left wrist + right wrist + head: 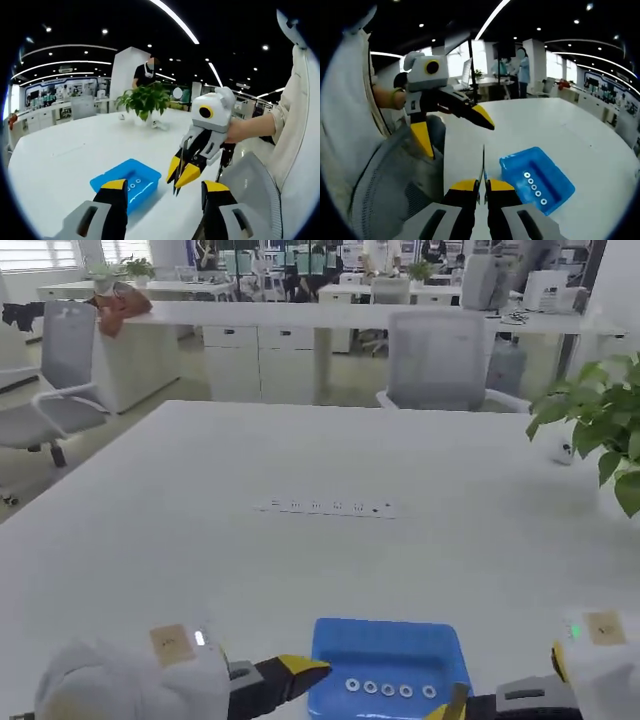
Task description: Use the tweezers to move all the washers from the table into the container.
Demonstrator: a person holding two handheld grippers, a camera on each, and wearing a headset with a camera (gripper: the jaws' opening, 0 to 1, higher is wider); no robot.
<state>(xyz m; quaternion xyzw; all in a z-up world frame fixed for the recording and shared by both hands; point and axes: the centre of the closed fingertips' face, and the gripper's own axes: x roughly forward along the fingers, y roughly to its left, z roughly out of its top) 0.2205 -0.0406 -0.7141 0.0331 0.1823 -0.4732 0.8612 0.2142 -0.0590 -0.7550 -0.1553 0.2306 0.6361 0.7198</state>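
Where the head view looks down on the smooth white counter (pixel 320 570), the container (pixel 390 645), a shallow blue plastic tray with a raised rim, sits at the near edge between the left gripper (pixel 300 672) and the right gripper (pixel 455 705). Five washers (pixel 388 689), small pale flat rings, lie in a row on its floor.

Left gripper view: the left fingers (pixel 114 186) stand wide apart, holding nothing. The right gripper hangs just above and beside the tray.

Right gripper view: the right fingers (pixel 465 186) are closed on the tweezers (pixel 483 165), thin bright metal, points forward and clear of the tray.

Risk, as judged: the tweezers are slim and slick, so a loosened grip could let them pivot or drop. The tray looks light, and a knock from either gripper could slide it and spill the rings.
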